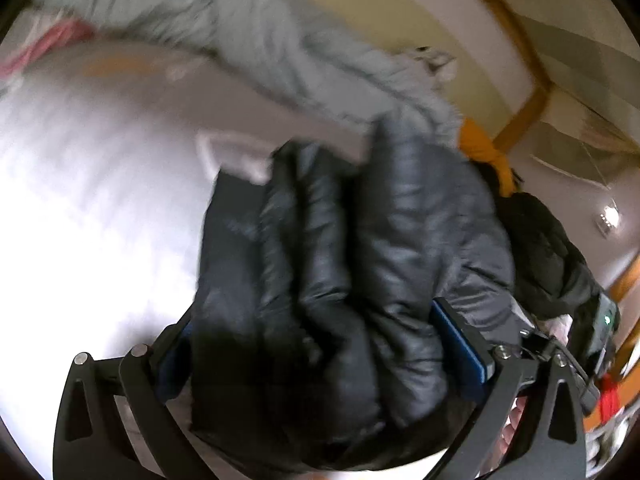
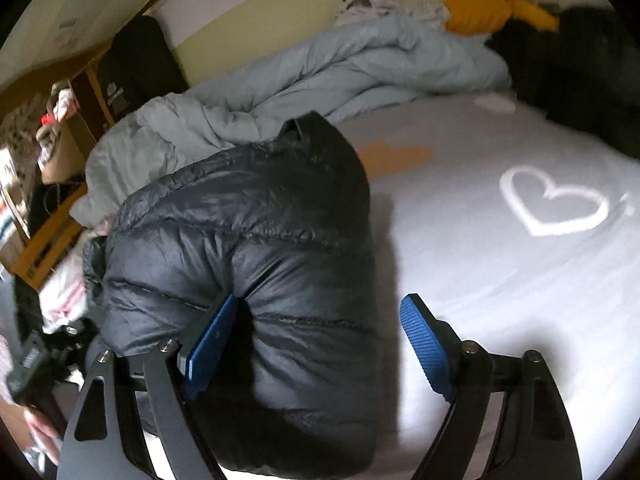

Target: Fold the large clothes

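Observation:
A black puffer jacket (image 2: 248, 248) lies bunched on the white bed sheet (image 2: 520, 280). In the left wrist view the jacket (image 1: 360, 260) fills the space between the fingers of my left gripper (image 1: 320, 356), which is shut on a thick wad of it; only the right blue pad (image 1: 460, 348) shows. My right gripper (image 2: 320, 344) stands open over the jacket's near end. Its left blue pad (image 2: 212, 344) touches the jacket, its right pad (image 2: 428, 344) is over bare sheet. The other handheld gripper (image 2: 36, 364) shows at the lower left.
A pale blue duvet (image 2: 320, 72) is heaped along the far side of the bed. An orange cloth (image 2: 492, 12) and another dark garment (image 2: 580, 68) lie at the far right. A white heart print (image 2: 556, 200) marks the sheet. Wooden shelving with clutter (image 2: 52, 152) stands left.

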`<state>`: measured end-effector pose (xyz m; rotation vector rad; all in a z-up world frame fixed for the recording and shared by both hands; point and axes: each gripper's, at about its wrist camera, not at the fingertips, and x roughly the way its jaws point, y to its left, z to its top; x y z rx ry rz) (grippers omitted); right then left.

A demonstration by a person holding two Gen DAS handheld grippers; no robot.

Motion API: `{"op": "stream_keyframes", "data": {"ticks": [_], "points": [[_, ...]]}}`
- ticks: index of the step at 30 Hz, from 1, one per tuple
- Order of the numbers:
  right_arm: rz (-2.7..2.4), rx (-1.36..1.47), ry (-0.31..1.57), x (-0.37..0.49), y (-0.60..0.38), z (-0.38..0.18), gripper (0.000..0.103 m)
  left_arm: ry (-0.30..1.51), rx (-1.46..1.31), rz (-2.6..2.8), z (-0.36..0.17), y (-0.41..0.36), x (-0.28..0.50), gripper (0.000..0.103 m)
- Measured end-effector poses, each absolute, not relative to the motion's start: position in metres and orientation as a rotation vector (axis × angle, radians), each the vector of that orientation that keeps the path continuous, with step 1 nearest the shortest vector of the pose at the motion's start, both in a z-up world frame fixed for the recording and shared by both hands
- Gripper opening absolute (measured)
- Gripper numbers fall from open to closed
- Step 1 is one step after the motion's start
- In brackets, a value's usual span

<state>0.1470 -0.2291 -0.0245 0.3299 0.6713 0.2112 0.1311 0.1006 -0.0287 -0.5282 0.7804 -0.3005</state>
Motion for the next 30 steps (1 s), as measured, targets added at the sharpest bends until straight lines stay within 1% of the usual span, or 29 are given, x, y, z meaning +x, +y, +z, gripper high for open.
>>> {"op": "stream_keyframes", "data": {"ticks": [3,6,8,10,12,13,14,15,16,17,18,20,21,23,30], "points": [[0.255,0.378,0.701,0.153,-0.231,-0.034,0.088,0.847,-0.631,-0.295,-0.052,0.111,0.137,0.103],[0.277,0.403,0.72,0.159,-0.233,-0.041,0.093,0.833,-0.556,-0.244,-0.05,0.101,0.133,0.103],[0.273,0.407,0.72,0.161,-0.234,-0.044,0.096,0.826,-0.554,-0.226,-0.052,0.098,0.131,0.103],[0.279,0.422,0.721,0.163,-0.234,-0.048,0.096,0.831,-0.57,-0.231,-0.053,0.096,0.13,0.102],[0.309,0.458,0.735,0.166,-0.235,-0.054,0.096,0.836,-0.585,-0.264,-0.054,0.098,0.13,0.096],[0.334,0.481,0.75,0.17,-0.235,-0.057,0.096,0.84,-0.609,-0.29,-0.055,0.101,0.133,0.089],[0.368,0.506,0.767,0.173,-0.234,-0.061,0.095,0.846,-0.636,-0.316,-0.057,0.102,0.135,0.08],[0.407,0.532,0.782,0.176,-0.233,-0.065,0.086,0.84,-0.649,-0.338,-0.057,0.103,0.136,0.075],[0.43,0.55,0.779,0.176,-0.232,-0.066,0.083,0.842,-0.668,-0.367,-0.058,0.103,0.137,0.066],[0.42,0.534,0.757,0.172,-0.231,-0.063,0.075,0.841,-0.673,-0.377,-0.057,0.102,0.137,0.06],[0.413,0.509,0.739,0.169,-0.228,-0.061,0.068,0.834,-0.668,-0.382,-0.054,0.101,0.136,0.056],[0.395,0.446,0.696,0.161,-0.221,-0.054,0.06,0.803,-0.617,-0.392,-0.045,0.097,0.132,0.047],[0.386,0.419,0.676,0.156,-0.218,-0.049,0.057,0.785,-0.587,-0.397,-0.04,0.094,0.13,0.046],[0.375,0.389,0.65,0.148,-0.217,-0.042,0.055,0.753,-0.568,-0.413,-0.032,0.091,0.127,0.044],[0.357,0.345,0.583,0.123,-0.225,-0.01,0.054,0.655,-0.495,-0.445,-0.006,0.081,0.11,0.043]]}}
